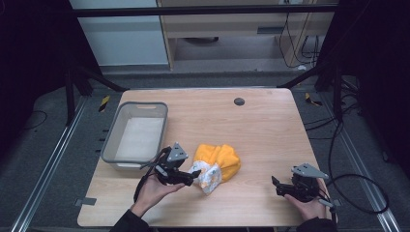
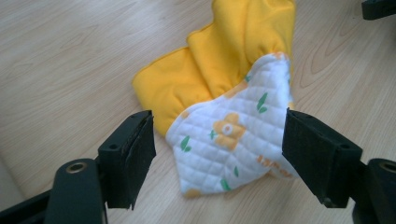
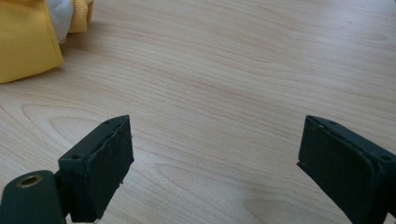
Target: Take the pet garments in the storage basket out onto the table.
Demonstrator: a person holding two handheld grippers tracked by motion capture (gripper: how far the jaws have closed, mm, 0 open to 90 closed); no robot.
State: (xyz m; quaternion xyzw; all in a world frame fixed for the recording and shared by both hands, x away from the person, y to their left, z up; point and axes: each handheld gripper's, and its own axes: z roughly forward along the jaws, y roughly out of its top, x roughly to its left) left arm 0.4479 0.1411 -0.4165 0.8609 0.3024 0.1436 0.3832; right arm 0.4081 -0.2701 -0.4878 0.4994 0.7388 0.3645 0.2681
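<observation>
The left gripper (image 2: 217,140) has its jaws spread wide, gripping nothing — the yellow garment (image 1: 218,162) with its white quilted flower-print panel (image 2: 233,135) lies loose on the wooden table (image 1: 270,125), just right of the grey bin (image 1: 138,135). The right gripper (image 3: 212,158), jaws parted and empty, rests well apart. Closing now could pinch only the quilted edge — the fabric might then slip out when lifted.

The garment (image 1: 218,164) lies on the tabletop (image 1: 261,125) in the lower middle of the high view. The basket (image 1: 136,137) stands to its left. The left gripper (image 1: 193,176) sits just beside the garment's lower left; the right gripper (image 1: 275,186) rests well apart at lower right.
</observation>
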